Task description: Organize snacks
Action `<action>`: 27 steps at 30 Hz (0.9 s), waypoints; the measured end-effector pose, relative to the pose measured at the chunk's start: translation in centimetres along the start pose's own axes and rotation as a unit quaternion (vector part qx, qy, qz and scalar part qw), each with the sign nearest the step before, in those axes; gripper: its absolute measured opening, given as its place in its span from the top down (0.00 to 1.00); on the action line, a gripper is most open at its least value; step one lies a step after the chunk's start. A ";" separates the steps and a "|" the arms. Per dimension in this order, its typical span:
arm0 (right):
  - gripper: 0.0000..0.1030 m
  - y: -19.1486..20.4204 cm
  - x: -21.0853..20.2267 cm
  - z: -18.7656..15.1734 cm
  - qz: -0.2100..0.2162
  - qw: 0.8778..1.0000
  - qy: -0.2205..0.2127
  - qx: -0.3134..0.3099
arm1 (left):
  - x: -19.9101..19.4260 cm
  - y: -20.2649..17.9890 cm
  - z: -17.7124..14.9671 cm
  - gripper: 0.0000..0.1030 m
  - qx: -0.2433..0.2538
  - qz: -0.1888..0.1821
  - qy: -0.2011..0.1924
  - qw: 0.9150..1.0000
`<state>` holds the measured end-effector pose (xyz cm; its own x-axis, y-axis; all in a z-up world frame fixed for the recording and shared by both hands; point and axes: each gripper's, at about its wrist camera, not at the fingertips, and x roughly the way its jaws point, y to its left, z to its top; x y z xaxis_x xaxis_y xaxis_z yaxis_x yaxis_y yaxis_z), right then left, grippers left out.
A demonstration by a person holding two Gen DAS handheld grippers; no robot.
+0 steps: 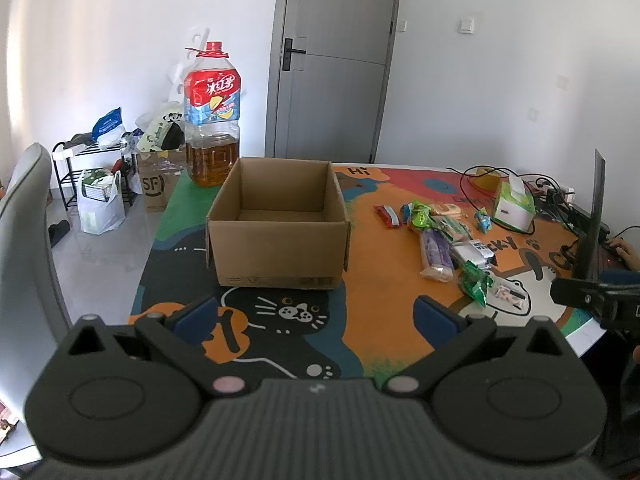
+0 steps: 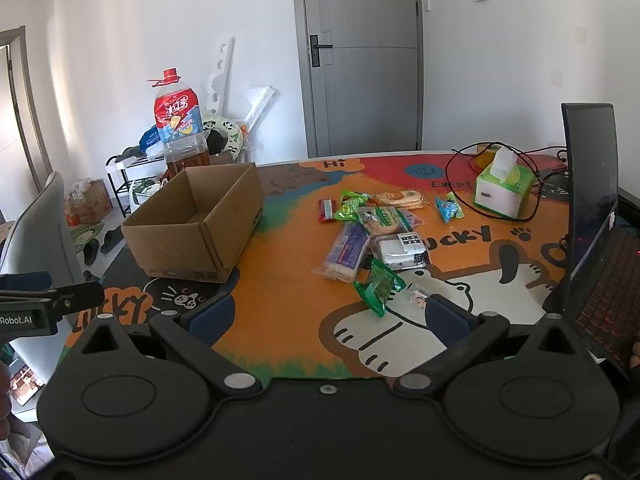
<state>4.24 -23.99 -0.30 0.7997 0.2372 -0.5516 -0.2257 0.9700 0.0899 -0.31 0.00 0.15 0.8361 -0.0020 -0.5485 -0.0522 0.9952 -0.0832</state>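
Left gripper point(image 1: 316, 316) & right gripper point(image 2: 328, 316) hovering wide open, empty, near light, crinkly snack packets point(image 2: 376, 236) w/ cardboard box point(image 2: 192, 224) waiting left; likely best pinched mid-pack.

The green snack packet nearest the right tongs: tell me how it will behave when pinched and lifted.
The green snack packet looks like thin glossy film, so it will probably crinkle and flop rather than hold its shape. It seems small and puffy, so likely light. The shiny wrapper may slip unless the open right tongs close across its body, not its sealed edge.
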 end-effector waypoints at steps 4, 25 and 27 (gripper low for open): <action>0.00 0.1 0.0 -0.1 -0.001 1.000 0.001 0.000 | -0.1 0.1 -0.1 0.00 0.000 0.000 -0.001 1.000; 0.00 0.0 -0.3 0.0 -0.003 1.000 -0.002 -0.002 | -0.2 0.0 -0.2 0.00 0.003 0.002 -0.005 1.000; 0.00 0.0 -0.3 0.0 -0.005 1.000 -0.002 -0.001 | -0.3 0.0 -0.2 0.00 0.003 0.001 -0.005 1.000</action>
<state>4.04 -24.08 -0.14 0.8037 0.2281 -0.5496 -0.2188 0.9722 0.0836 -0.61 0.02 0.14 0.8418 0.0017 -0.5398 -0.0517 0.9957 -0.0774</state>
